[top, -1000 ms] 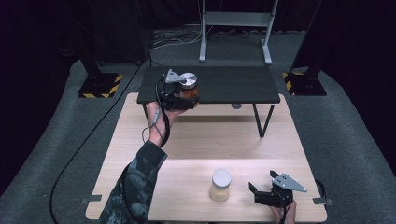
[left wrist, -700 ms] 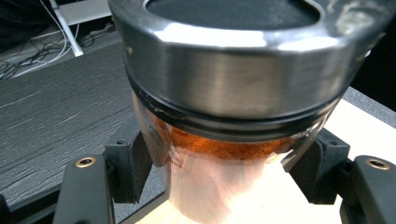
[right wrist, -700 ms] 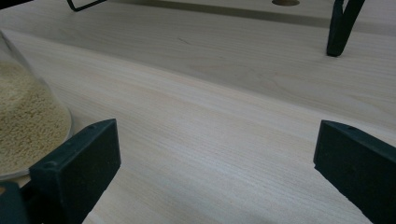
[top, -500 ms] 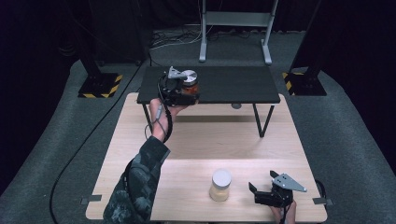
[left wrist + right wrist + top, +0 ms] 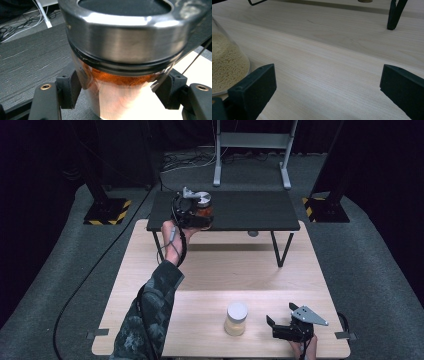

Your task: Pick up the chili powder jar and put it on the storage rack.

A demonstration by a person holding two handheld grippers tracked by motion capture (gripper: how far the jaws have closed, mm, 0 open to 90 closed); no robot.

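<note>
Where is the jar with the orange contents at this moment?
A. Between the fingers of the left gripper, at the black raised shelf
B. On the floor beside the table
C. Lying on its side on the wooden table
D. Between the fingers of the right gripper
A: in the left gripper view the jar with the orange contents sits between the left gripper fingers, over the black raised shelf.

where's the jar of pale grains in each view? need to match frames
High view: jar of pale grains stands near the front edge of the wooden table, just left of the right gripper.
Left gripper view: not in it; the jar there holds orange contents.
Right gripper view: its glass wall and grains sit at the left edge.
Shared landmark: the black shelf's leg on the wooden table.
</note>
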